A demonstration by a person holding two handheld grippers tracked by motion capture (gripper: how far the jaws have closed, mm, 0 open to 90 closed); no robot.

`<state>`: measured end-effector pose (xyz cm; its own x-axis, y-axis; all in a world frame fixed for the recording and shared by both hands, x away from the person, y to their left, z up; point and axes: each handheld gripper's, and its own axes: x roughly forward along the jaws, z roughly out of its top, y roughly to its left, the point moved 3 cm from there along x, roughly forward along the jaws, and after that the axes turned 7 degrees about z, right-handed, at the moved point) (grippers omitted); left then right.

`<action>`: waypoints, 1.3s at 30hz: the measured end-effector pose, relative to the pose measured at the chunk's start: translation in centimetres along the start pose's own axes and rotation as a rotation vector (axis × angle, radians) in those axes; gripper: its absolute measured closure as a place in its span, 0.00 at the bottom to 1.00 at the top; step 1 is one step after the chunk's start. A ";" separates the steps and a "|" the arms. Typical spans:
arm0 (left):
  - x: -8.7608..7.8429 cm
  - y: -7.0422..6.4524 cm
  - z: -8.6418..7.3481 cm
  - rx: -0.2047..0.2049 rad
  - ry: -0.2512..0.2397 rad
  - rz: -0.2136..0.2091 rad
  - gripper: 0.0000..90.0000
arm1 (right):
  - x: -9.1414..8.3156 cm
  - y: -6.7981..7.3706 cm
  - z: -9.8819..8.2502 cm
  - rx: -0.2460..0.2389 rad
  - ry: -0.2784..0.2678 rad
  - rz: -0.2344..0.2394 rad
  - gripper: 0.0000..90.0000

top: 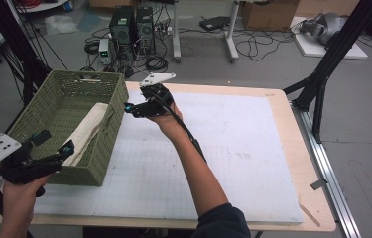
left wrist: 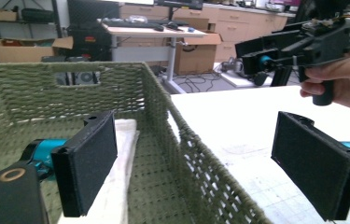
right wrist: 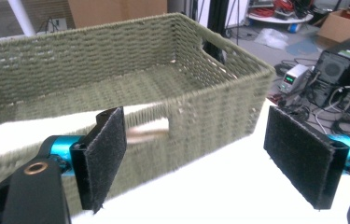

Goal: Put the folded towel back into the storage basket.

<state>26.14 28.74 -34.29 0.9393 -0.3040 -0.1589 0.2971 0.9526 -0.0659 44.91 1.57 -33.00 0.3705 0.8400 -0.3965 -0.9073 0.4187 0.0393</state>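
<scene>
A folded cream cloth (top: 88,130) lies inside a green woven basket (top: 115,106), along the wall nearest the middle of the worktop (top: 233,148). The basket sits at the worktop's left edge.

The left claw (top: 53,148) hovers at the basket's near corner, jaws spread wide with nothing between them; in the left gripper view one pad (left wrist: 88,161) hangs over the cloth and the other (left wrist: 315,163) outside the basket wall. The right claw (top: 135,109) sits just outside the basket's far right corner, also spread wide and empty, facing the wall with its handle slot (right wrist: 151,129), through which the cloth shows.

The step in hand looks like letting go of the cloth and backing off. To do it well, I would judge that both claws should lift straight clear before swinging away — the woven rim is close to each pad and could snag or drag the light basket. The left claw straddles the wall, so rising first matters most there.

The worktop is a pale wooden board covered by a white gridded mat (top: 173,163), otherwise bare. Beyond it — a grey floor with computer towers (top: 133,25), tangled cables, cardboard boxes (top: 268,14) and black stand legs (top: 322,74).
</scene>
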 end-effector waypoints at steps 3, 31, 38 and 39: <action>0.5 -0.5 -0.1 0.007 0.014 -0.006 0.15 | -1.5 -0.1 -0.7 -0.001 -0.004 -0.016 0.20; 4.0 -6.3 -0.1 0.023 0.009 -0.280 0.16 | -17.0 0.0 -10.1 0.053 0.018 -0.232 0.18; 5.1 -8.0 -0.6 0.043 0.023 -0.339 0.16 | -20.4 0.3 -12.7 0.074 0.000 -0.300 0.18; 5.3 -8.2 -0.6 0.038 0.026 -0.349 0.16 | -20.8 0.4 -13.1 0.079 -0.004 -0.312 0.18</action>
<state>28.56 19.32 -35.23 0.7754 -0.6112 -0.1586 0.6062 0.7908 -0.0838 34.22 -20.27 -36.69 0.6294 0.6678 -0.3973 -0.7314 0.6818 -0.0128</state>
